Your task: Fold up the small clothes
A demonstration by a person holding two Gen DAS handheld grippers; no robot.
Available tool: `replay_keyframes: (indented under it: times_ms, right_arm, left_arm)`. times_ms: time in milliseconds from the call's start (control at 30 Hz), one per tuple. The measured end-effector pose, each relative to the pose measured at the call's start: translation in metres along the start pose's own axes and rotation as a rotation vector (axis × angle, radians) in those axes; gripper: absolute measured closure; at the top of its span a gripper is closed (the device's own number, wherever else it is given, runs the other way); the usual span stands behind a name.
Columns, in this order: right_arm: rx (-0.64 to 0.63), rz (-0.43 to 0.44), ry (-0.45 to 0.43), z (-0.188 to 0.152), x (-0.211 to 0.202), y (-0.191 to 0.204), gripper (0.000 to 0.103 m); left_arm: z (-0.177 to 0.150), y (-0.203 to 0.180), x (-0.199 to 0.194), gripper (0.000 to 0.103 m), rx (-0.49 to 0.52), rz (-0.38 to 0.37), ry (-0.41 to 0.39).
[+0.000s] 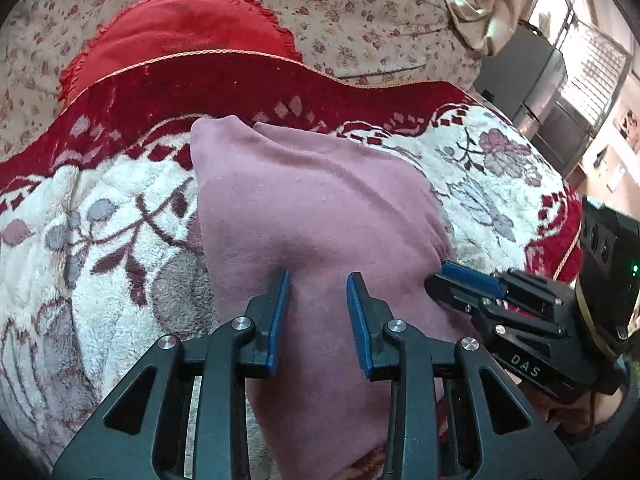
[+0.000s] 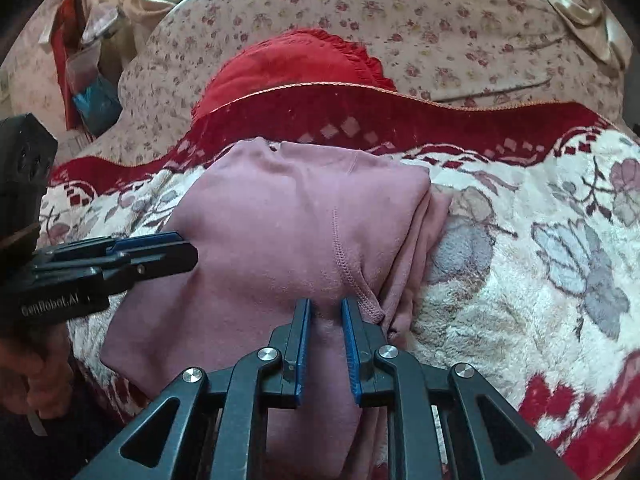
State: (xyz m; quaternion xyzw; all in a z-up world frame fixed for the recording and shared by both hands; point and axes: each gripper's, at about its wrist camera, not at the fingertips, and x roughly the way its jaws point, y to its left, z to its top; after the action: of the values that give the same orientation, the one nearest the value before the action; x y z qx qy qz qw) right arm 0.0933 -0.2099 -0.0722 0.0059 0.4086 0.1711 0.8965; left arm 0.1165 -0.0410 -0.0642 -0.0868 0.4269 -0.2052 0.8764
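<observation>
On the left, my left gripper (image 1: 318, 280) is released, jaws apart, tips pressing the pink garment (image 1: 320, 208). That garment lies on the flowered blanket (image 1: 120, 240), already doubled over, layered edges stacked at its right side. Further right, my right gripper (image 2: 325, 306) stands slightly parted, tips against the cloth near a seam. I judge folding partly complete. No containers visible.

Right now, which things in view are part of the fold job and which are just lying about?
In the job:
pink garment
left hand-held gripper
right hand-held gripper

Lying about:
floral blanket
red cushion
flowered sheet
</observation>
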Motion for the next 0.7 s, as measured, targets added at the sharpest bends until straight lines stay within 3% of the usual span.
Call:
replay_keyframes:
  times_ms: [100, 167, 233, 300, 367, 700]
  right_arm:
    - [0.063, 0.061, -0.012, 0.001, 0.001, -0.004, 0.078]
    - [0.047, 0.077, -0.009, 0.001, 0.003, 0.003, 0.061]
    - [0.002, 0.044, -0.011, -0.002, 0.001, 0.015, 0.056]
    - [-0.053, 0.018, -0.014, -0.004, 0.002, 0.026, 0.048]
    - [-0.090, -0.011, -0.021, -0.006, 0.003, 0.032, 0.047]
    - [-0.080, 0.000, -0.048, -0.007, -0.002, 0.026, 0.047]
  left_arm:
    - [-0.001, -0.005, 0.001, 0.072, -0.003, 0.023, -0.004]
    - [-0.002, -0.010, 0.002, 0.062, 0.004, 0.016, -0.009]
    - [-0.003, -0.014, 0.002, 0.054, 0.016, 0.011, -0.012]
    - [-0.004, -0.017, 0.003, 0.054, 0.029, 0.026, -0.015]
    - [-0.003, -0.017, 0.003, 0.052, 0.027, 0.021, -0.015]
    - [0.002, -0.016, 0.001, 0.050, 0.011, 0.014, -0.001]
